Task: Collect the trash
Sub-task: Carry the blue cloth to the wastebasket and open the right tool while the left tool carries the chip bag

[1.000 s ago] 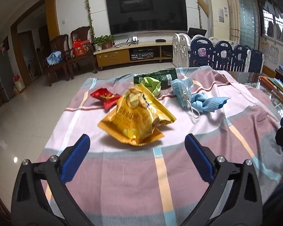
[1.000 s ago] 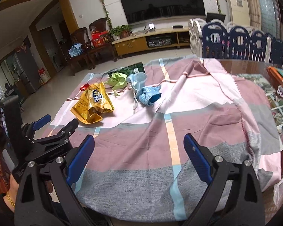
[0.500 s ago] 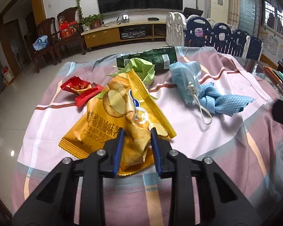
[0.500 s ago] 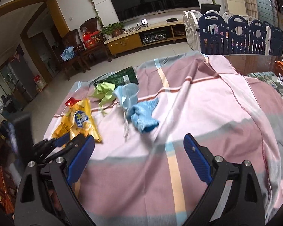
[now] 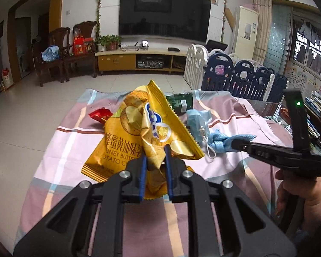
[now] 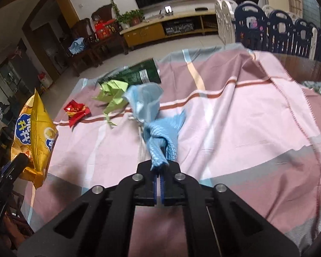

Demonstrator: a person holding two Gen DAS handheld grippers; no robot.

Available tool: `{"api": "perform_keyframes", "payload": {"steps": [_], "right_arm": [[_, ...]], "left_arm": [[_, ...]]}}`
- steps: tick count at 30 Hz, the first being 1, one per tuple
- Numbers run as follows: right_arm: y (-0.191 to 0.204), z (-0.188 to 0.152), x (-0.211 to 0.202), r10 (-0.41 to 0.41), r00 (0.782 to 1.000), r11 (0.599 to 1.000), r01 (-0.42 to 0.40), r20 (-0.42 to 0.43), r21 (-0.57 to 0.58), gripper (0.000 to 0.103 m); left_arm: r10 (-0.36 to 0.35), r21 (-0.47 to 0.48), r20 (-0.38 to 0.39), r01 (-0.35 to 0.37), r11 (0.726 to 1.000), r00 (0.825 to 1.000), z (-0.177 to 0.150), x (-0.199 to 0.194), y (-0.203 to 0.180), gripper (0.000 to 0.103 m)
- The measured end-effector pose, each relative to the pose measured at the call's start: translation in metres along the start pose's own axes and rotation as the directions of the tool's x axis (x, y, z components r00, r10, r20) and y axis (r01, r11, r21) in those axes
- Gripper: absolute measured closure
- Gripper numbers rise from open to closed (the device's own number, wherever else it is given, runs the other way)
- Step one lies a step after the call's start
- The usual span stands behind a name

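So both grippers have something now. The left gripper [image 5: 155, 160] has its jaws squeezed on the yellow chip bag [image 5: 139, 132], and the bag is lifted up off the bench [image 6: 256, 115] near the left edge. The right gripper [image 6: 159, 169] has its jaws pinched tight on the blue cloth [image 6: 162, 137], near the middle of the bench. The light blue mask [image 6: 144, 101] touches the cloth. I think the job is only just begun. Nothing is put away yet, and no bin shows. The green paper [image 6: 112, 94], the red wrapper [image 6: 76, 111] and the dark green packet [image 6: 139, 73] lie toward the far left corner, waiting to be picked up
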State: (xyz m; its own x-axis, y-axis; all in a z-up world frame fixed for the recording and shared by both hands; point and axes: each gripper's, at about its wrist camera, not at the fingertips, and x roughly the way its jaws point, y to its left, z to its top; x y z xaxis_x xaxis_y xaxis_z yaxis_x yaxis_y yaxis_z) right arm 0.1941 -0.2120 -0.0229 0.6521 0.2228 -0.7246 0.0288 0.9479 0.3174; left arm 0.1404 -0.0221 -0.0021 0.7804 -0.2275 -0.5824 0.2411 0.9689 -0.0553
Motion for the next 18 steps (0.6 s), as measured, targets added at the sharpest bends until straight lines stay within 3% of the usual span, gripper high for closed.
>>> {"api": "perform_keyframes", "payload": {"steps": [10,18], "right_arm": [[0.000,-0.048,-0.116,0.051,0.990,0.998,-0.046,0.133,-0.046,0.101],[0.022,-0.088,-0.150,0.038,0.988,0.992,-0.019,0.149,-0.123,0.101]], "left_arm": [[0.004,-0.019,0.000,-0.004,1.000,1.000,-0.034,-0.052,-0.004,0.087],[0.001,0.024,-0.013,-0.001,1.000,1.000,-0.053,-0.065,-0.019,0.087]]}}
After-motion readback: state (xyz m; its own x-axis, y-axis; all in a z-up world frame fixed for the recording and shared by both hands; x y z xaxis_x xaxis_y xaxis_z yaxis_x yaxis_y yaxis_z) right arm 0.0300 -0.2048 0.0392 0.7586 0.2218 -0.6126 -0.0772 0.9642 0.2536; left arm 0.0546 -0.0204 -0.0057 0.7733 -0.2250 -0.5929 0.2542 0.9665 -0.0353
